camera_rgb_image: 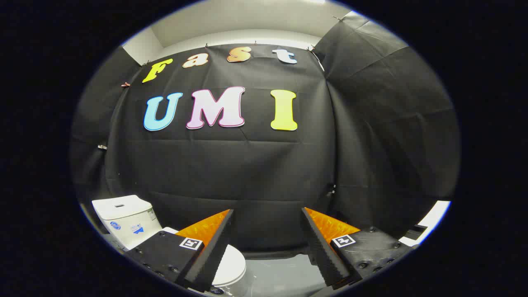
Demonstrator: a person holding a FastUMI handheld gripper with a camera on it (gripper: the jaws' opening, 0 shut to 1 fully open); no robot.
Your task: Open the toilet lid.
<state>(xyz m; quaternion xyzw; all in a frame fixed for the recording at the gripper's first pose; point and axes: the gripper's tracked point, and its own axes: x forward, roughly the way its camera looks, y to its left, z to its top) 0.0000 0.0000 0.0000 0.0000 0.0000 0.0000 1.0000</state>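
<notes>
Your tongs (267,231) spread wide, pinching nothing, raised above the grey floor (284,274), white ceramic toilet (136,225) at eight o'clock of them, its rounded white lid (231,264) down, partly behind your left finger, boxy white tank (126,218) against the black cloth wall (247,181)

The gripper (267,214) hangs with its fingers spread wide apart, nothing between them. The toilet (136,231) stands low on the left, its tank (123,216) back against the cloth wall (247,177). The closed lid (232,264) lies ahead of the tank, partly behind the left finger (206,255). Bare floor (280,274) lies between the fingers, right of the lid.
</notes>
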